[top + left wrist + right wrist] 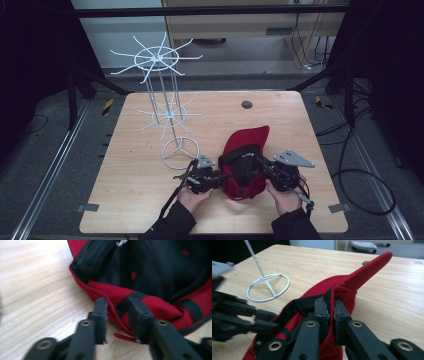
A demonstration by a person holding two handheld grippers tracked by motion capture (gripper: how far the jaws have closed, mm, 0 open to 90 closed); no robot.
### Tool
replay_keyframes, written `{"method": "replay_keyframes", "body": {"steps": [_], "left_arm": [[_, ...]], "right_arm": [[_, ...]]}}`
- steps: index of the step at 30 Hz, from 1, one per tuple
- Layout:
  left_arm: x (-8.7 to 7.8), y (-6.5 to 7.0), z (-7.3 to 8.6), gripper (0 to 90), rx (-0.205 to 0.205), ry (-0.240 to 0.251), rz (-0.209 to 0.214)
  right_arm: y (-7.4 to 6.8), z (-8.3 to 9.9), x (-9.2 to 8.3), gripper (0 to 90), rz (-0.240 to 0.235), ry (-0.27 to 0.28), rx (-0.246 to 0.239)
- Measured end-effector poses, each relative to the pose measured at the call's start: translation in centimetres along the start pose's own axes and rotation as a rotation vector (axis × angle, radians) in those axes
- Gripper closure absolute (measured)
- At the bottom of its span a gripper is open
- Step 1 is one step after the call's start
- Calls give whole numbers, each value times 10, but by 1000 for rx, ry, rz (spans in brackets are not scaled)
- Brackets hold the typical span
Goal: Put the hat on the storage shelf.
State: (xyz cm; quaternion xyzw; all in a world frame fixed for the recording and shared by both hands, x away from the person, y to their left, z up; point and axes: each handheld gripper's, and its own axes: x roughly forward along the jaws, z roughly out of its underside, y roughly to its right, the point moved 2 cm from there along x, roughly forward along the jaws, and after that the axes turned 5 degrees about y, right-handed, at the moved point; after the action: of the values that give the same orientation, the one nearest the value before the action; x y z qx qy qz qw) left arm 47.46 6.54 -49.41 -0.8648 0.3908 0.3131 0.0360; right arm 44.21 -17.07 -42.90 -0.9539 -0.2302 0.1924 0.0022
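Near table's (150, 200) front edge, red cap (245, 150) lies upside down; R gripper (331, 308) pinches its rim, L gripper (117, 312) jaws apart around rim, prob. not gripping. Risk: one-sided lift, cap sags/slips.

L gripper (220, 176) jaws apart; R gripper (261, 162) clamped.

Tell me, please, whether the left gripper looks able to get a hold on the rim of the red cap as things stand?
Probably yes. The left gripper already has the rim of the red cap between its parted jaws, with nothing else in the way, while the right gripper pinches the opposite edge and holds it up.
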Motion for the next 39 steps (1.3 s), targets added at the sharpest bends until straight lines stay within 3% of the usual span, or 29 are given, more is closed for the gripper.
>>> {"method": "replay_keyframes", "body": {"steps": [2, 3, 6, 8, 12, 15, 20, 27, 29, 34, 35, 36, 39], "left_arm": [[-8, 1, -2, 587, 12, 29, 8], [-16, 5, -6, 561, 22, 68, 27], [-25, 11, -11, 522, 38, 91, 36], [-35, 23, -18, 504, 56, 128, 72], [-43, 40, -25, 466, 89, 152, 111], [-44, 48, -27, 445, 93, 154, 140], [-44, 69, -37, 425, 143, 148, 163], [-31, 86, -44, 438, 182, 114, 168], [-20, 92, -45, 457, 197, 83, 152], [-2, 90, -45, 576, 168, 21, 173], [-1, 89, -45, 732, 157, 20, 182], [0, 89, -46, 801, 144, 21, 194], [-2, 88, -46, 861, 142, 29, 206]], "right_arm": [[2, 0, 0, 850, 14, -4, 8], [2, 0, 0, 851, 20, -4, 16], [3, 0, 0, 852, 27, -7, 20], [2, -1, 1, 853, 30, -5, 23], [0, -3, 2, 852, 31, -6, 25], [-1, -4, 3, 852, 35, -11, 16], [-1, -5, 4, 852, 32, -16, 19], [-1, -5, 4, 852, 31, -21, 14], [0, -6, 4, 852, 29, -22, 16], [-1, -7, 4, 850, 21, -22, 16], [-1, -7, 3, 847, 15, -23, 12], [0, -7, 4, 845, 13, -24, 12], [3, -7, 4, 826, 9, -29, 19]]}}
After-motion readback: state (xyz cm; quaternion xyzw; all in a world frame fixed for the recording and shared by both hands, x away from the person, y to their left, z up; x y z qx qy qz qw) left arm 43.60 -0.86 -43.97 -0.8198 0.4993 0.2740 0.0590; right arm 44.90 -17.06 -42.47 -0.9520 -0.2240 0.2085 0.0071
